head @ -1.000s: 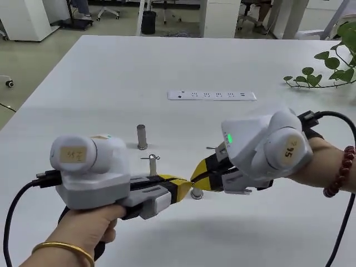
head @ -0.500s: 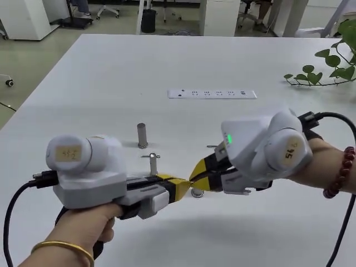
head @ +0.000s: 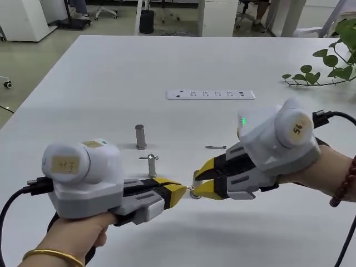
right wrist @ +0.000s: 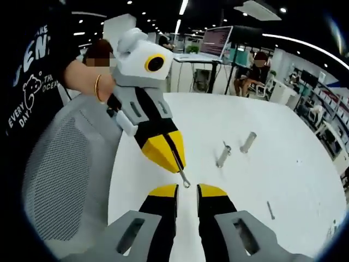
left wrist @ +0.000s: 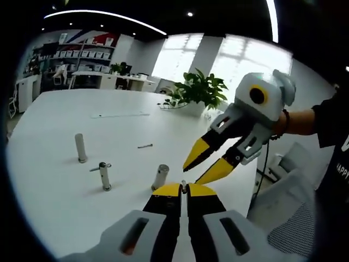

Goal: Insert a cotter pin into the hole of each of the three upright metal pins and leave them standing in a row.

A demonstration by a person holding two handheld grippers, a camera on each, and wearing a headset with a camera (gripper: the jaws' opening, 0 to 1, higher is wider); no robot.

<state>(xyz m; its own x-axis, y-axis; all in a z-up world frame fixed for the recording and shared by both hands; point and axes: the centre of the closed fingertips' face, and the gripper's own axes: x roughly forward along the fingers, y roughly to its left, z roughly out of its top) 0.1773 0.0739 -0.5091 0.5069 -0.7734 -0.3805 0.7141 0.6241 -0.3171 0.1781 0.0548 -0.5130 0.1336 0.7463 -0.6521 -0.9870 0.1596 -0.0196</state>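
I'm clamping a cotter pin (right wrist: 180,166) in the closed left tongs (left wrist: 184,187), with the right tongs (right wrist: 187,189) parted and empty beside its loop, and I'm judging it needs lining up next with the hole of the bare near metal pin (left wrist: 160,176) on the counter (left wrist: 49,180).

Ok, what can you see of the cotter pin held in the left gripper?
The cotter pin is a thin grey metal-looking wire with a small loop at its free end. The left gripper is shut on its shaft; the looped end sticks out past its yellow jaws, above the white table, just before the open right gripper, seemingly untouched by it.
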